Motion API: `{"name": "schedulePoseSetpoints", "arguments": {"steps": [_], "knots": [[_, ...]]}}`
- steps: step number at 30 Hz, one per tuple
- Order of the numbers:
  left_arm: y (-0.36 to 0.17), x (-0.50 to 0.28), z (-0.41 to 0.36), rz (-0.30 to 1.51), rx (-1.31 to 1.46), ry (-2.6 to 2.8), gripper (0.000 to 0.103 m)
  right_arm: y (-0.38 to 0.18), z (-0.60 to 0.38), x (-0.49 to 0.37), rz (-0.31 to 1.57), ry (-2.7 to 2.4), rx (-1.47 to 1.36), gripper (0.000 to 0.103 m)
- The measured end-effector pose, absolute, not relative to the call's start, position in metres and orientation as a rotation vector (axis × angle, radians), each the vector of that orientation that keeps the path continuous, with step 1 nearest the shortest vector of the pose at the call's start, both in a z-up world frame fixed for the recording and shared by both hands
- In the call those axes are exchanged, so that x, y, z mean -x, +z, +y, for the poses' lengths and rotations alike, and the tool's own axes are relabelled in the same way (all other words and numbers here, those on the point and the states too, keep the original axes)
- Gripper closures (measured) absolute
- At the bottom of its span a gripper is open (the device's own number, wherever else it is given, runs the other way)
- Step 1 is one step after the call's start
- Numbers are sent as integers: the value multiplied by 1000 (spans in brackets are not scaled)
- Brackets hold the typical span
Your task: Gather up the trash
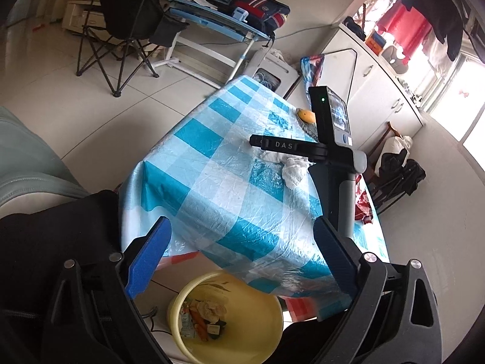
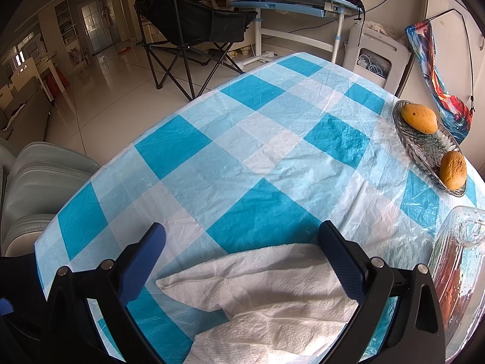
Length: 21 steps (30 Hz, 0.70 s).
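In the left wrist view my left gripper (image 1: 242,257) is open and holds nothing. It hangs above a yellow bin (image 1: 266,312) on the floor by the table's corner. The bin holds several scraps (image 1: 203,315), among them a crumpled wad and a small carton. In the right wrist view my right gripper (image 2: 242,242) is open low over the table. A white paper towel (image 2: 260,291) lies flat on the checked cloth between its blue pads (image 2: 342,261). From the left wrist view the same towel (image 1: 292,168) shows crumpled under the right gripper's handle (image 1: 342,188).
The blue-and-white checked cloth (image 2: 242,139) covers the table. A glass dish (image 2: 424,148) with two yellow fruits stands at the far right, and a clear plastic container (image 2: 454,261) is near right. A folding chair (image 1: 127,21), a desk (image 1: 218,21) and a grey sofa (image 1: 27,163) stand around.
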<state>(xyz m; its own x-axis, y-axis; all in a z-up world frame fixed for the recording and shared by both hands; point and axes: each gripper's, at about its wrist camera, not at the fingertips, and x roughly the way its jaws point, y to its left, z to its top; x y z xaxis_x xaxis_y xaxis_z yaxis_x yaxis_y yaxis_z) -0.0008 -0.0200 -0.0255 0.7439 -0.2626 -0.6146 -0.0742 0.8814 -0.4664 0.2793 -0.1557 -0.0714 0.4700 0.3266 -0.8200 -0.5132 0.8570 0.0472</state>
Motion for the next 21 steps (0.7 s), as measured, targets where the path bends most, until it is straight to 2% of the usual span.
{"name": "schedulePoseSetpoints", "arguments": {"steps": [3,8,12,14,16,21], "knots": [[-17,6,-37,719,422,-63,11,-71,-156,-279,951,519,217,7],[15,14,-99,685,108,-77,7,-71,-156,-279,951,519,217,7],[61,18,-148,512,157,118,7,-72,-156,-279,951,520,217,7],[86,11,-187,434,50,63,7,-71,-156,-279,951,520,217,7],[104,-5,-218,423,-43,62,7,-72,-156,-280,951,520,218,7],[114,-39,-254,382,-8,24,7,-71,-156,-279,951,520,217,7]]}}
